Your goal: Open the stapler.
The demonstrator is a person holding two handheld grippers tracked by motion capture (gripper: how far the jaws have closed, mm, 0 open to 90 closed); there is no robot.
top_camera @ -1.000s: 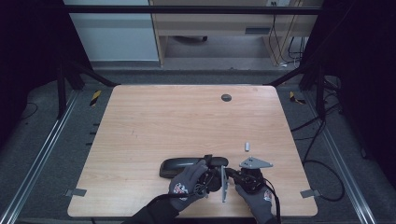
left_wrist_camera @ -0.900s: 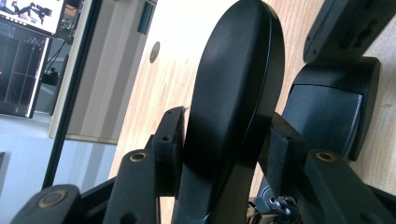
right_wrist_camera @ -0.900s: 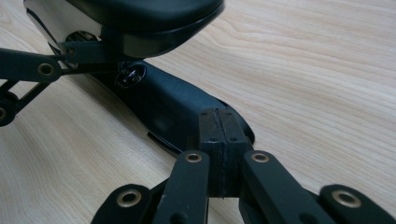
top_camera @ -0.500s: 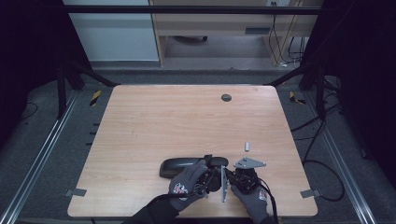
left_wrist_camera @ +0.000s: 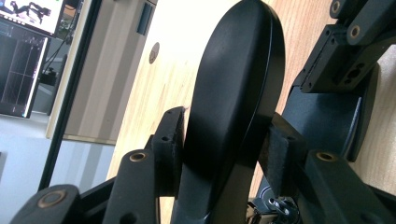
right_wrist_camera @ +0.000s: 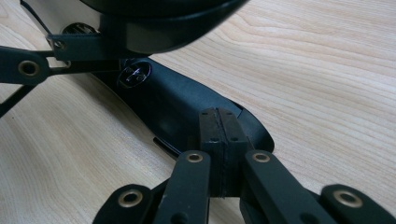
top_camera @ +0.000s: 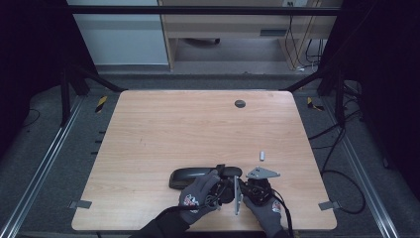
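My left tongs are clamped across the upper shell of a smooth, rigid, slippery-looking black case, light I judge, near the table's front edge; my right tongs, pressed together, rest against its lower shell.

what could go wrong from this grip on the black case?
1. The left tool clamps the black clamshell lid only near its lower part, so the smooth lid might slip out.
2. The right tool, shut with nothing between its pads, rests at the case's base; pressing there could slide the base across the table.
3. The small metal cylinder nearby could get knocked.
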